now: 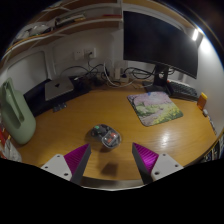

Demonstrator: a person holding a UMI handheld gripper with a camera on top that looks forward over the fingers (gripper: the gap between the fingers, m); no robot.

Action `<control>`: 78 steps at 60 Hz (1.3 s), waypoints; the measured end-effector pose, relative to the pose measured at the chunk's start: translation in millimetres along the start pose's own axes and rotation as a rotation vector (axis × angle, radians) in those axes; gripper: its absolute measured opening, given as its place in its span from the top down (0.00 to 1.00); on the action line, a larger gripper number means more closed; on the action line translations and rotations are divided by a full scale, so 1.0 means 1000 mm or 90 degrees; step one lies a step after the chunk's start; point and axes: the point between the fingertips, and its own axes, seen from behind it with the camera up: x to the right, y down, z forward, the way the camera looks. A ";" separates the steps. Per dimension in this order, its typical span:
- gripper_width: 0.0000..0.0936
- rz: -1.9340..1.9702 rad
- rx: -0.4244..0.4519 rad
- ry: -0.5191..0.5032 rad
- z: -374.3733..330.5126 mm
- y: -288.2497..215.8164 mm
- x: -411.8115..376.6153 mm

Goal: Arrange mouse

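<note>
A small mouse with a clear, greyish shell (107, 136) lies on the wooden desk (90, 115), just ahead of my fingers and a little left of the middle of the gap. My gripper (111, 160) is open and empty, its two magenta pads (77, 157) spread wide above the bare wood. A patterned mouse mat (155, 106) lies farther away to the right, in front of the monitor.
A large dark monitor (158, 40) stands at the back right with a keyboard (183, 90) below it. A pale green object (14, 112) stands at the left. Cables and a dark box (58, 88) sit at the back. A yellow item (203, 99) is at the far right.
</note>
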 end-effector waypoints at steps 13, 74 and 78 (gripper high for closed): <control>0.08 -0.012 0.028 0.006 0.041 -0.008 -0.002; 0.60 0.043 0.114 0.019 0.063 -0.142 0.055; 0.60 0.049 0.142 0.033 0.065 -0.180 0.086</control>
